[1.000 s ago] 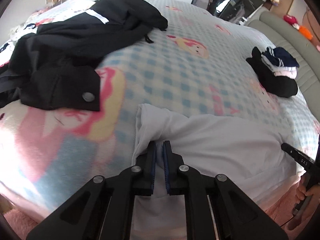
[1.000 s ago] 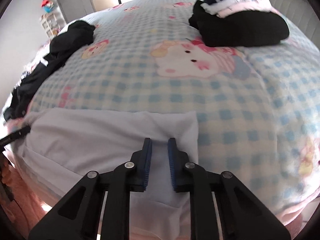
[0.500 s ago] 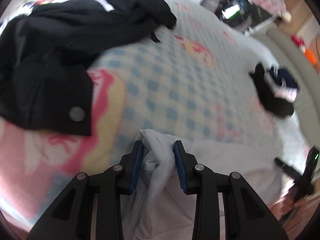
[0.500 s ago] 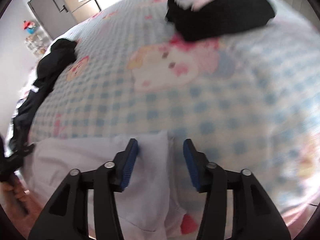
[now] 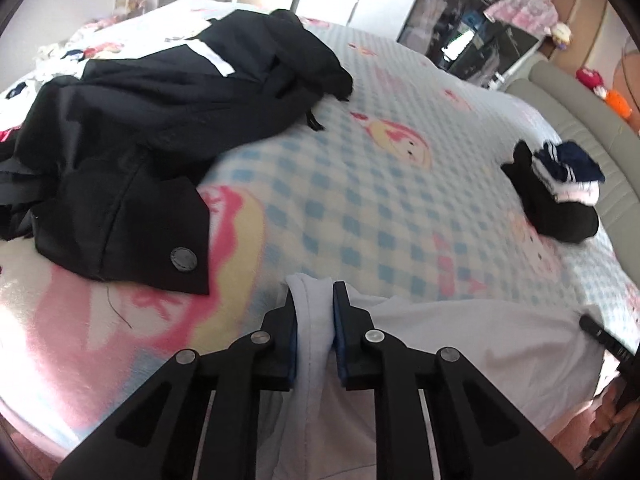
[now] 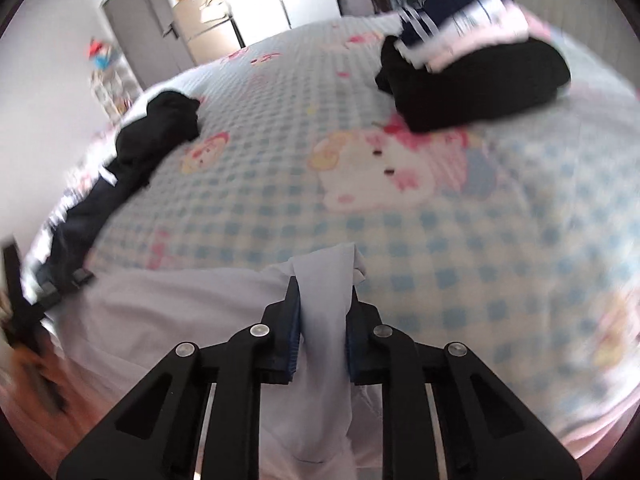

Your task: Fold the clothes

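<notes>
A big pile of black clothes (image 5: 152, 120) lies on the far left part of the bed (image 5: 360, 184). One dark flap near the front has a round button (image 5: 184, 259) on it. On the far right sits a small stack of folded clothes (image 5: 560, 196), black at the bottom, with white, pink and navy things on top. From the right wrist view the same stack (image 6: 476, 80) looks close and a bit blurry. Both piles sit well apart from the white garment.

The bed has a blue and white checked blanket with pink cartoon pictures (one is a white cat face with a bow). A grey padded headboard (image 5: 576, 120) runs along the right side. Behind the bed are a dark wardrobe with hanging clothes (image 5: 472, 12) and grey doors (image 6: 148, 36).

The white garment (image 5: 460, 344) lies at the near edge of the bed, and part of it hangs down over the edge. The left gripper (image 5: 313, 312) has its fingers pressed on a bunched fold at the garment's left side. The right gripper (image 6: 322, 312) pinches a bunched corner (image 6: 328, 276) at the right side, and that corner pokes up past the fingertips.
</notes>
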Tool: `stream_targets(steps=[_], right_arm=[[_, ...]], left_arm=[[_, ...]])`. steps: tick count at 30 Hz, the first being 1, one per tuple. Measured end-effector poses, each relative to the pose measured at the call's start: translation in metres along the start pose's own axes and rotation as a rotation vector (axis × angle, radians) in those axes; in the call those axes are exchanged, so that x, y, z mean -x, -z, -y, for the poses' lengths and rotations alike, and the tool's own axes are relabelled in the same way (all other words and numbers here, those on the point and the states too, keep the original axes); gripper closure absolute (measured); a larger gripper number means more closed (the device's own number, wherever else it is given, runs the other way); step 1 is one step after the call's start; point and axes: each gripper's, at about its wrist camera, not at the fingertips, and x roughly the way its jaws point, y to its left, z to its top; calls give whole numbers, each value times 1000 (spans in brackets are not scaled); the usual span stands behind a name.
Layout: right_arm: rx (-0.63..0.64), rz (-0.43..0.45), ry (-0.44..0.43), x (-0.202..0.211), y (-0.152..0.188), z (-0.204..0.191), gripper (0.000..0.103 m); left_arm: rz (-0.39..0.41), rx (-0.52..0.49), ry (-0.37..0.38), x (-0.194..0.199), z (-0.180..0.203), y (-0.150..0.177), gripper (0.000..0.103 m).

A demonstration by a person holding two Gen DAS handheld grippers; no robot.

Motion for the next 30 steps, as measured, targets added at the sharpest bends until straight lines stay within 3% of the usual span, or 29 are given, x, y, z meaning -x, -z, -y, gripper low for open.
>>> stream_targets(steps=[2, 6, 10, 13, 16, 19, 23, 26, 27, 30], right_arm=[[4, -28, 25, -16, 3, 4, 88], [-144, -97, -36, -42, 13, 35, 86], [-242, -89, -116, -28, 9, 51, 77], [-134, 0, -47, 5, 0, 39, 76], [38, 50, 46, 29, -5, 6, 76], [2, 16, 27, 36, 0, -1, 76], [5, -45, 53, 35, 21, 7, 76], [58, -106, 152, 28, 39, 17, 76], [63, -121, 179, 28, 44, 21, 69], [-36, -101, 130, 39, 50, 39, 62]], left_arm=[[-4, 16, -27, -3, -6, 2, 94], [-42, 20, -39, -11, -19, 7, 92], [15, -24, -22, 15, -7, 1, 91], [73, -76, 15, 39, 10, -1, 90], [63, -171, 69, 49, 42, 10, 83], [12, -259, 135, 46, 74, 29, 81], [-90, -389, 19, 27, 91, 59, 81], [-117, -326, 15, 25, 79, 59, 81], [-117, -295, 33, 28, 76, 57, 81], [-90, -281, 29, 39, 78, 57, 79]])
